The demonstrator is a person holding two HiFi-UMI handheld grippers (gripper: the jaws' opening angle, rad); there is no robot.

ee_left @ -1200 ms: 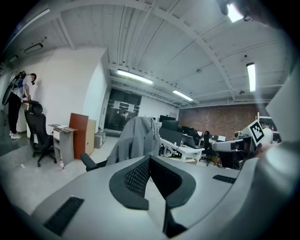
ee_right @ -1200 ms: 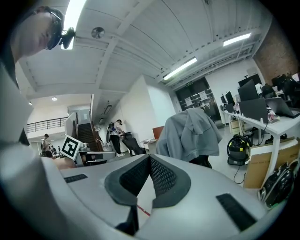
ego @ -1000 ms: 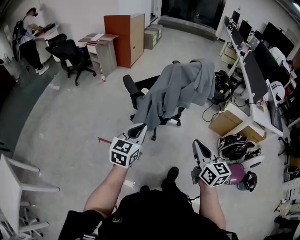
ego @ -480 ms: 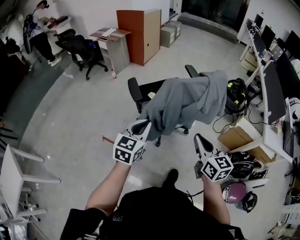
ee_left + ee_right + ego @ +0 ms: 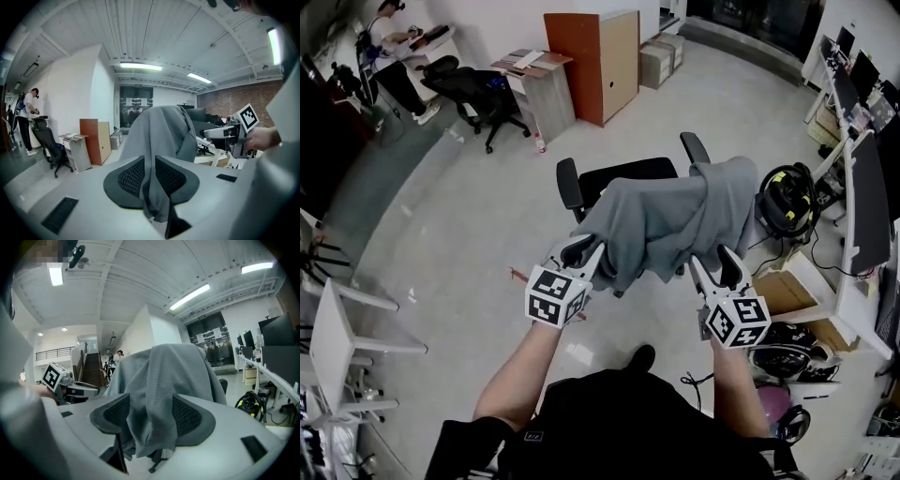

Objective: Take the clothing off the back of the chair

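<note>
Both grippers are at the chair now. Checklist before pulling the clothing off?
1. Cloth in the left gripper: its jaws have just been opening; the gap is narrow and a fold of the grey garment hangs between them. ok.
2. Cloth in the right gripper: its jaws have just been opening and stand wide apart, with the garment between them. ok.
3. Grip closed: neither gripper clamps the cloth yet. not ok.
4. Garment free of the chair: it is draped over the backrest, and any snag underneath is hidden. cannot tell.
5. Room to pull: a black-and-yellow item lies on the floor beside the chair. ok.
</note>
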